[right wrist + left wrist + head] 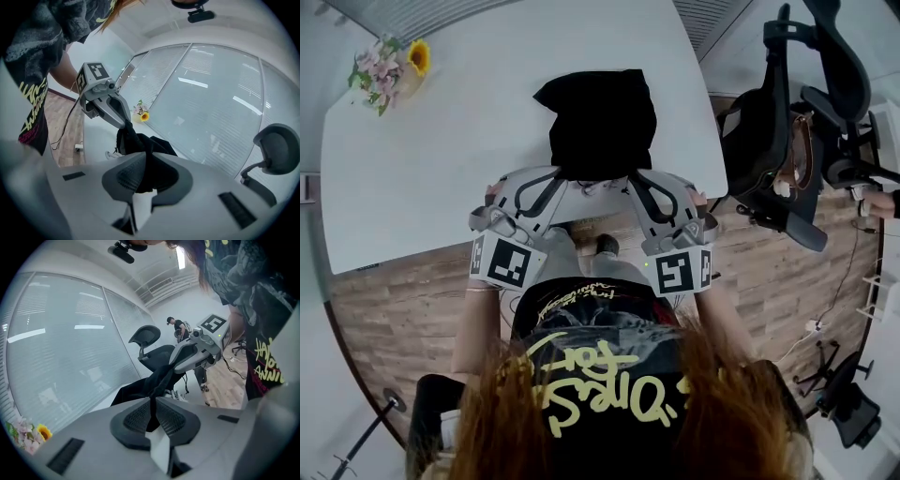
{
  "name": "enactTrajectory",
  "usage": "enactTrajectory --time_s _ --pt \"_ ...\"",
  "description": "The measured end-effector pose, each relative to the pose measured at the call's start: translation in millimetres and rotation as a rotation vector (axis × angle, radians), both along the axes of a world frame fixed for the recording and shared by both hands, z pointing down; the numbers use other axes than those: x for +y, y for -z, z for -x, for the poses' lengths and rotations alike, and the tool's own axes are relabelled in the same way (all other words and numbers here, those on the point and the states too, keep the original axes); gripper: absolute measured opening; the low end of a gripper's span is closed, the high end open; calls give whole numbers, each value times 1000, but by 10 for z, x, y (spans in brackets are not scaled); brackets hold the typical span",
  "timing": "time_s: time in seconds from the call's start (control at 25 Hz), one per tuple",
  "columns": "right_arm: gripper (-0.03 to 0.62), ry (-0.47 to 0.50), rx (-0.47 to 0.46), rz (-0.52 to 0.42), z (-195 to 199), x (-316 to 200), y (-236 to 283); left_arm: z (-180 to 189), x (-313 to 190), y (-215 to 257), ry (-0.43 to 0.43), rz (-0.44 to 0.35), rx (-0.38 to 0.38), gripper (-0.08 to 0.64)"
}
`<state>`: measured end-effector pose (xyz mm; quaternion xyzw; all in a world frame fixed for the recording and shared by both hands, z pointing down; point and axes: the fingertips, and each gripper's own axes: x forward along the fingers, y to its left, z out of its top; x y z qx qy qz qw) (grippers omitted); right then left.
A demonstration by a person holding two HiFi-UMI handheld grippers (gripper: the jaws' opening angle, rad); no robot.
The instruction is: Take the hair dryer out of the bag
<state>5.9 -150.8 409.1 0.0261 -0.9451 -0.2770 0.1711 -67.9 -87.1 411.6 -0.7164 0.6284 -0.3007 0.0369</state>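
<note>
A black cloth bag [602, 122] lies on the white table [441, 159], its mouth toward me. My left gripper [558, 176] is shut on the left side of the bag's near edge. In the left gripper view black fabric [154, 380] is pinched between the pads and pulled upward. My right gripper [630, 178] is shut on the right side of the same edge, with a fold of the bag [150, 145] held in its jaws. The bag's rim is lifted between the two grippers. Something white [591, 187], perhaps a cord, shows at the mouth. The hair dryer itself is hidden.
A small bunch of flowers [389, 67] stands at the table's far left corner. A black office chair [797, 141] is parked to the right of the table, on the wooden floor [394, 309]. A person [178, 326] stands far off in the room.
</note>
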Motion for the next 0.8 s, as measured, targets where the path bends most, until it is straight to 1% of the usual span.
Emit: enactTrajectory --time_s 0.2,0.4,0.64,0.8 --pt "40 -31 -13 -26 129 -66 107 139 -78 80 -11 -15 0 28" --pt "38 -62 -14 -55 264 -182 205 257 -188 143 -29 -30 23 28" --pt "38 -98 -9 -87 421 -335 277 370 -332 182 -59 -29 16 28" --pt "38 -117 -1 -103 538 -442 301 478 -441 182 -71 -18 35 28"
